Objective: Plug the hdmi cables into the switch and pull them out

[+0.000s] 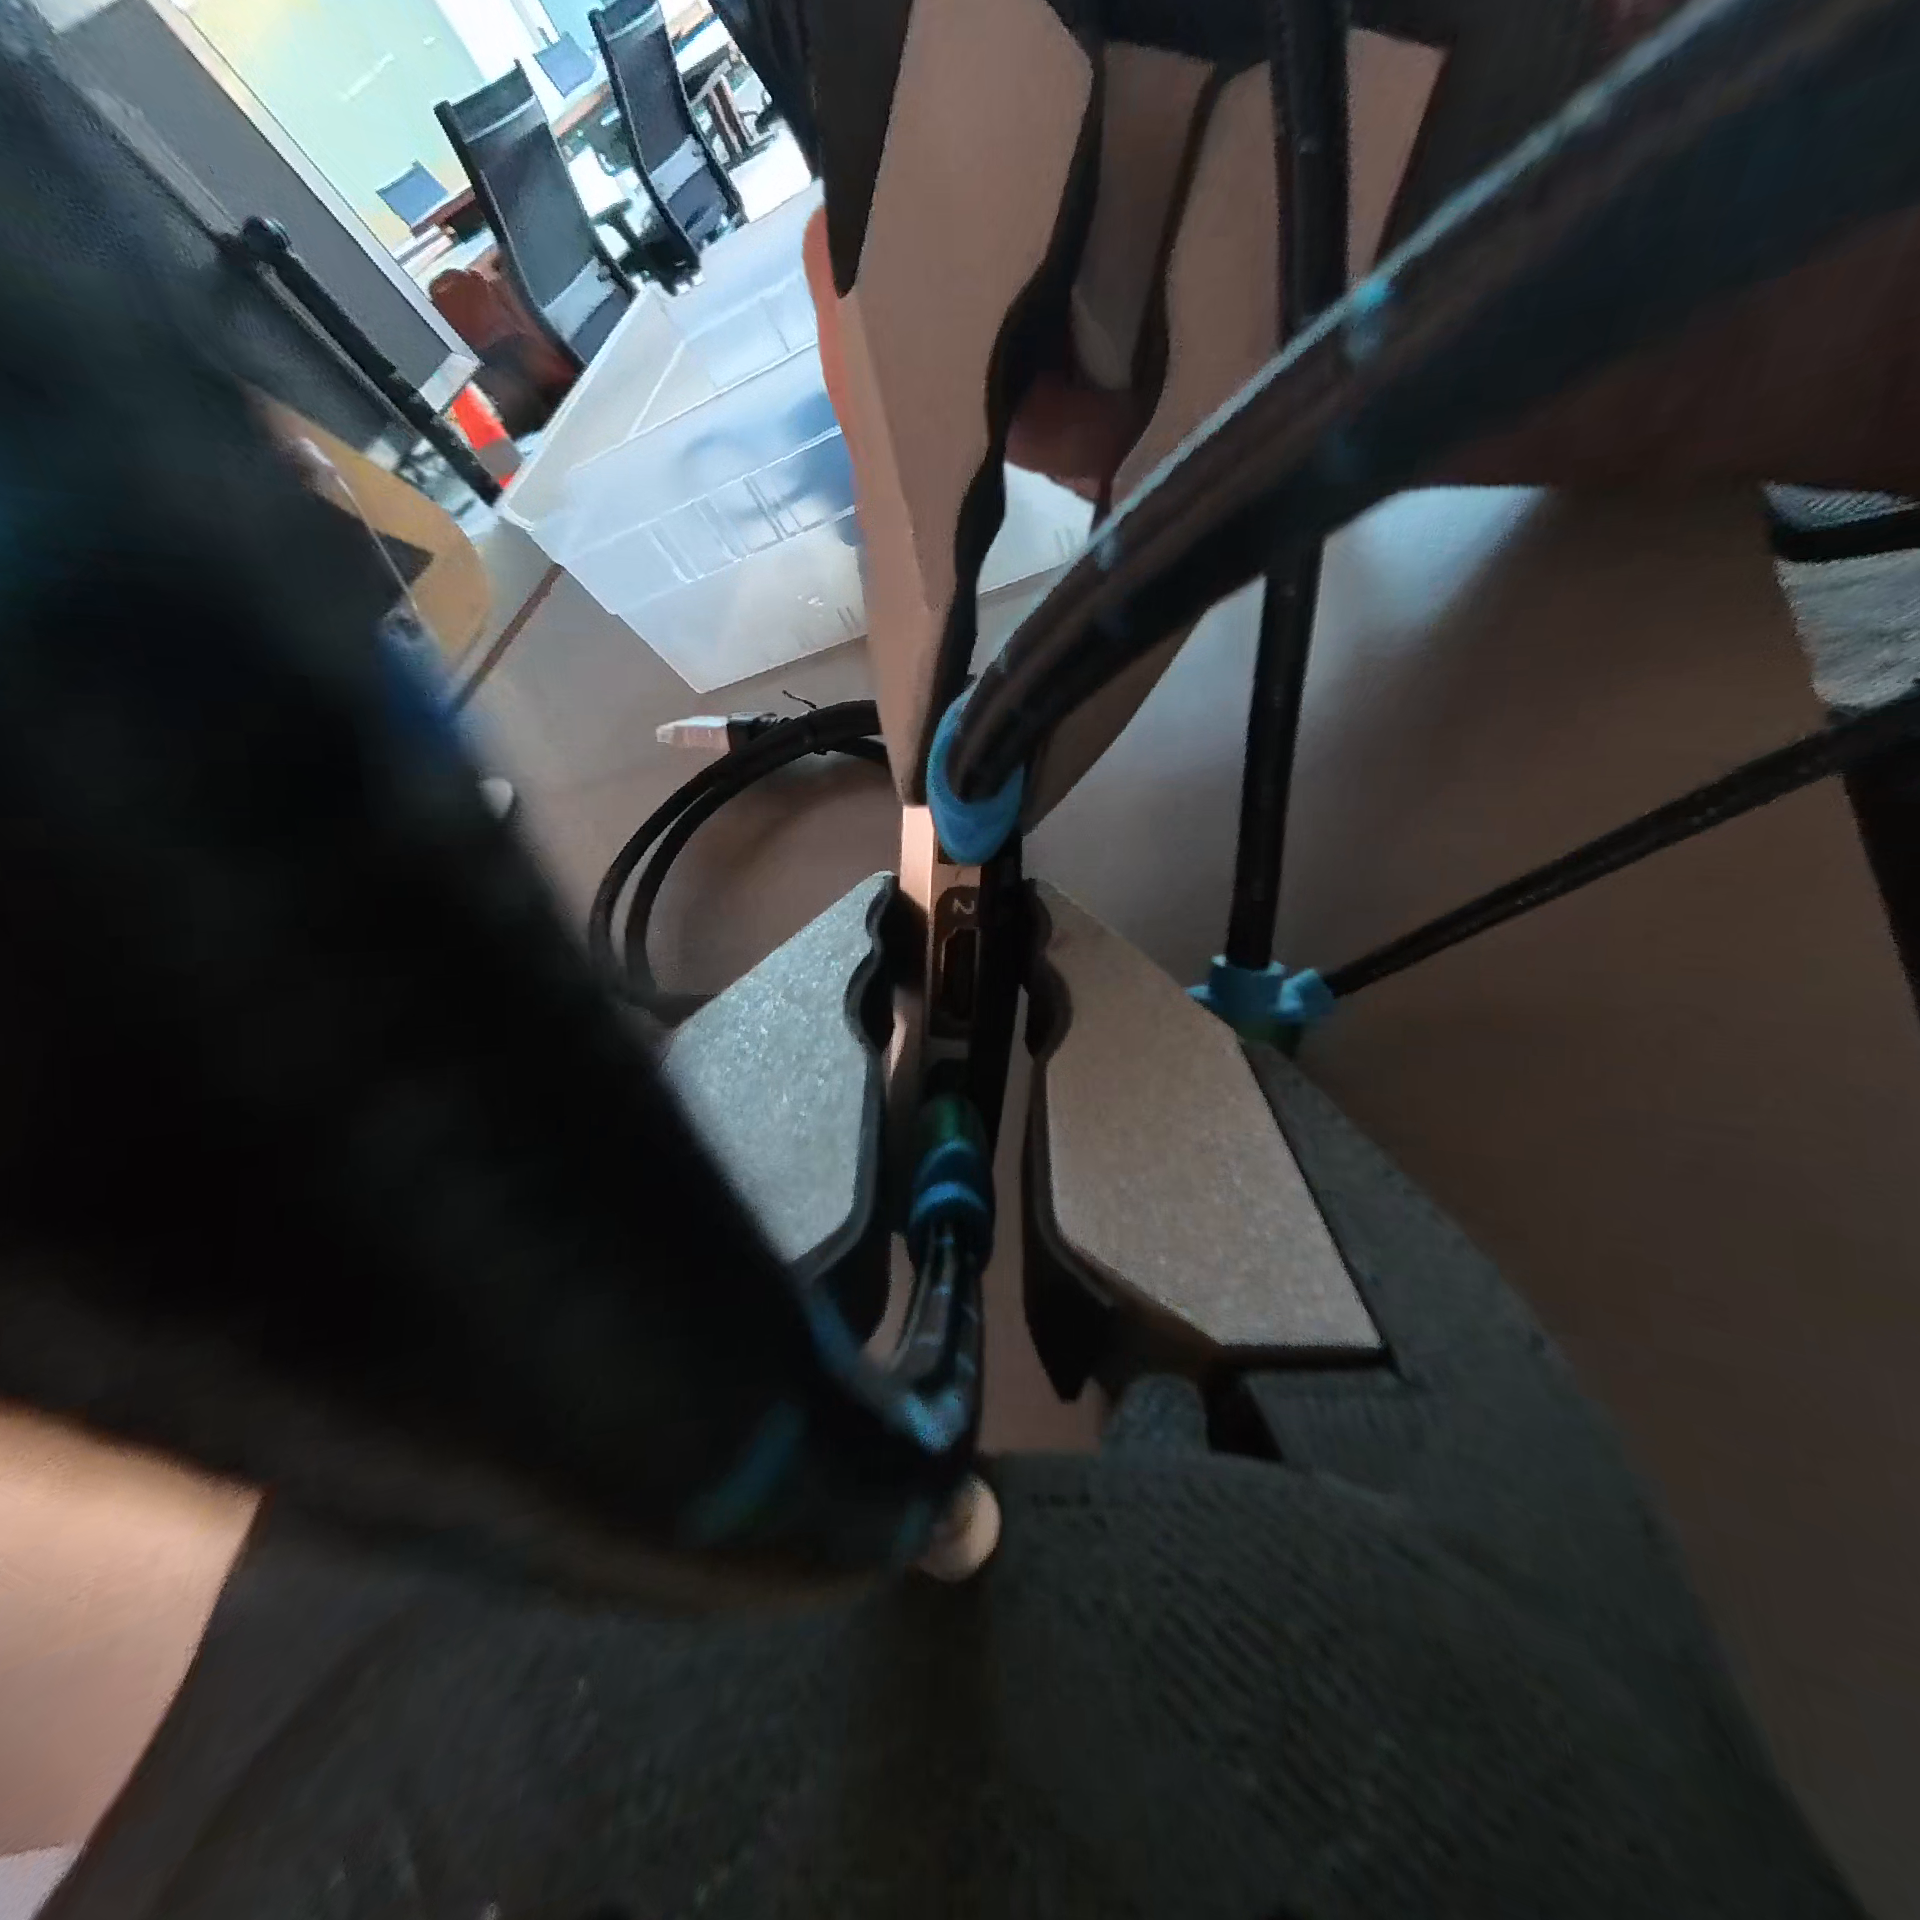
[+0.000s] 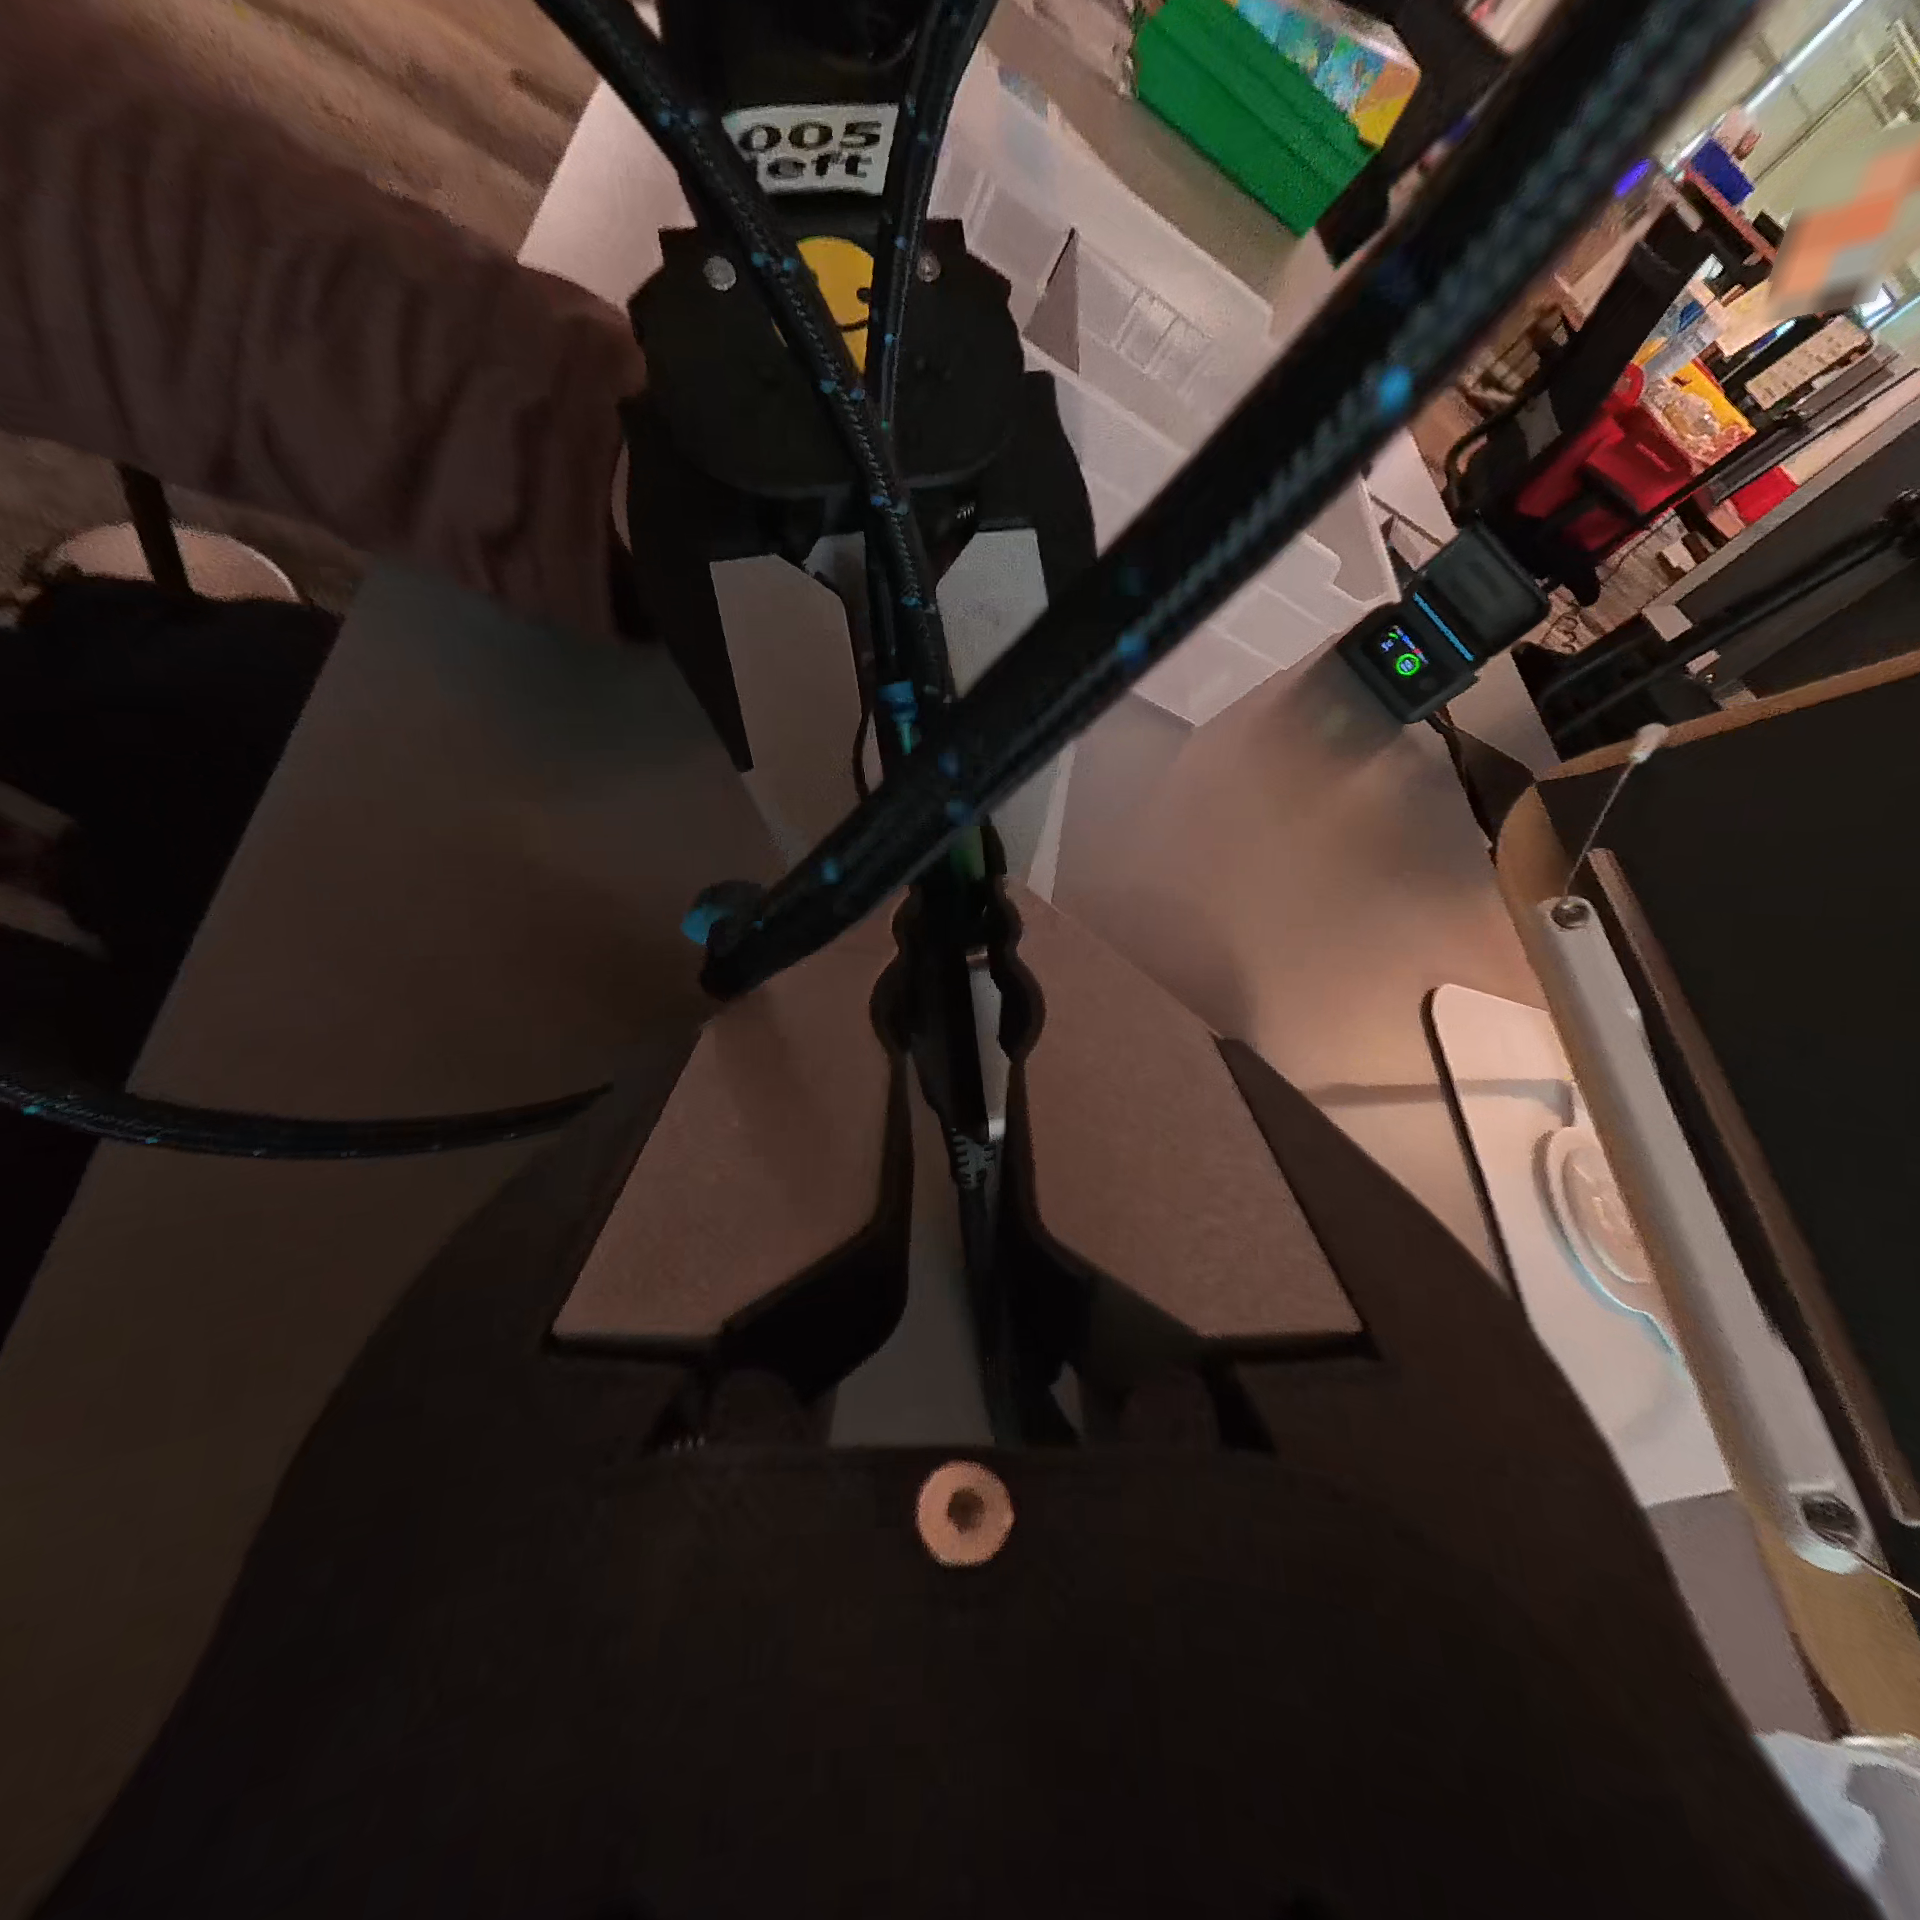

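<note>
In the left wrist view the left tool [image 1: 961, 961] pinches the switch [image 1: 951, 956] — a thin, pale metal-edged box seen edge-on, its long axis running straight up the middle of the frame from the tool's base towards the upper centre. Both grey pads [image 1: 774, 1081] press on its flat sides, and the narrow face with its ports looks back at the camera; one open port sits level with the fingertips. A black braided cable with blue flecks [image 1: 1351, 353] comes in from the upper right corner and slants down-left, its blue-collared end [image 1: 971, 800] meeting the switch just above the fingertips. A second blue-collared plug [image 1: 940, 1195] sits lower on the same face, between the pads, with its cable bending towards the lower left. Behind, a loose black cable [image 1: 727, 821] lies coiled on the tabletop [image 1: 1455, 831] at centre left, beside a clear plastic bin [image 1: 675, 488]. In the right wrist view the right tool [image 2: 956, 966] is closed on a thin black cable [image 2: 971, 1174] that runs up the centre of the frame between its pads, long axis along the fingers; exactly where the pads bear on it is hard to tell in the dim light. The left tool's black body faces it at upper centre, and a thick braided cable [image 2: 1195, 561] crosses diagonally from upper right to centre left.
</note>
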`<control>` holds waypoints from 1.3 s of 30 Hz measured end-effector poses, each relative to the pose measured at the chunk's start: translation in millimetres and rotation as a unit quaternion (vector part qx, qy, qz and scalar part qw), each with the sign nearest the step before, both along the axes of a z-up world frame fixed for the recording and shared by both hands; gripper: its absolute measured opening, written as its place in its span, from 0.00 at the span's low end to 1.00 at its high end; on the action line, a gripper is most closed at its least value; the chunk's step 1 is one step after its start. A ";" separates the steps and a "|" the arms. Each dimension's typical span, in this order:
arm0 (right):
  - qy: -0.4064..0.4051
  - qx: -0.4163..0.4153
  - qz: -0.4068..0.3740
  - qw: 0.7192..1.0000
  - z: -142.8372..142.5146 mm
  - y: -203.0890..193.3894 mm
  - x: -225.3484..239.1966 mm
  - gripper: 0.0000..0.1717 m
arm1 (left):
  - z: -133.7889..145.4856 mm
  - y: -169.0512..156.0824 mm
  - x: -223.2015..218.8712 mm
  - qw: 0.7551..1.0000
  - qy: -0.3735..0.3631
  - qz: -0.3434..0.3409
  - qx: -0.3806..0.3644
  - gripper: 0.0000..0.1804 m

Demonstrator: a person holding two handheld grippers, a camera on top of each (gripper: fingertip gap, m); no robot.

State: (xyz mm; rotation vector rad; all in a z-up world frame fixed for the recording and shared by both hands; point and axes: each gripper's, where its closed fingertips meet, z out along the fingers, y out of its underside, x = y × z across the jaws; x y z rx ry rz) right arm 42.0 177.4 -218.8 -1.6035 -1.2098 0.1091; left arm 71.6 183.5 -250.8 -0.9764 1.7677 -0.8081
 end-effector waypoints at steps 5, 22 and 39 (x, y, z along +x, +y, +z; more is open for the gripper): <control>-0.068 0.018 -0.005 0.997 -4.2 -2.7 1.3 0.04 | -0.7 0.2 0.4 0.999 -0.006 0.008 0.051 0.11; 0.193 0.033 0.040 0.980 43.3 11.2 -23.5 0.04 | 4.7 -2.8 11.7 1.000 -0.018 0.023 0.011 0.11; 0.053 0.214 -0.180 0.958 72.1 19.6 50.1 0.04 | 27.6 64.0 -3.7 0.979 -0.087 0.185 0.013 0.10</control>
